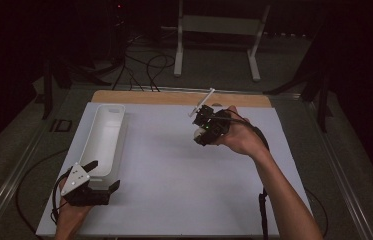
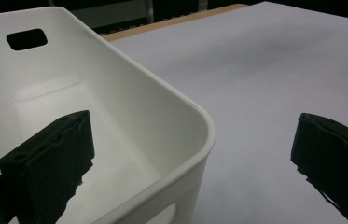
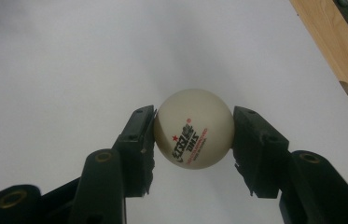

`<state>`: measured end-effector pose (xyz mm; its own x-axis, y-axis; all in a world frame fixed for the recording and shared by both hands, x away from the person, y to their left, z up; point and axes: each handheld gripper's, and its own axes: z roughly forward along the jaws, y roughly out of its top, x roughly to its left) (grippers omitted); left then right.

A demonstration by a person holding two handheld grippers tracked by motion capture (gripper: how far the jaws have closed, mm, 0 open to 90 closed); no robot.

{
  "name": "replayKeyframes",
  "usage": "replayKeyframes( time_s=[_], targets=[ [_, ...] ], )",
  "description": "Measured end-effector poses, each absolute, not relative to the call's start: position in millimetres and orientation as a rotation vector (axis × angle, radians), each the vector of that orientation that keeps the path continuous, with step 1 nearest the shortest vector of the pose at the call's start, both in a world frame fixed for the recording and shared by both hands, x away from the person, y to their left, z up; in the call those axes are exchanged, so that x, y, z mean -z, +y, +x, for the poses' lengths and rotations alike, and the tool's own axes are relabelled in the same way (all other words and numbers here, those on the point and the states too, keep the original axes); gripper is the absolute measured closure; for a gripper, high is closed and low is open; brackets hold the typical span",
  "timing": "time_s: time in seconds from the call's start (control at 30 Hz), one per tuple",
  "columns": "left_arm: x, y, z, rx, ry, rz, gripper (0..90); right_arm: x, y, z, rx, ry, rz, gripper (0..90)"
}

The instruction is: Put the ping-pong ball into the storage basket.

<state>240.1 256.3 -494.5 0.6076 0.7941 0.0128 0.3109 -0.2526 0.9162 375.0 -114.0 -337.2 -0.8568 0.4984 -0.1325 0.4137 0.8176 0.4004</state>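
While the table-tennis ball [image 3: 194, 128] is clamped between the two black jaws of the right gripper [image 3: 194, 133], above the white sheet [image 3: 69, 70] right of the table's middle, it should be kept level and squeezed no harder, since a light ball can be expected to pop free. It is best carried to the white bin [image 1: 105, 136] at the table's left. Red Chinese characters, a star and "DHS" are printed on the ball. The left gripper [image 1: 105, 176] is held open astride the bin's near corner.
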Motion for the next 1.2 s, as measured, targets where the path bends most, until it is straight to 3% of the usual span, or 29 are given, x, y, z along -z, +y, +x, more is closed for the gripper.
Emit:
replayKeyframes(
  time_s=[1.2],
  targets=[
    [494.4,256.2,239.8,-0.599,0.891,1.827,0.0,329.9,-82.7,371.9,-0.558,2.793,0.619,50.0]
  ],
)
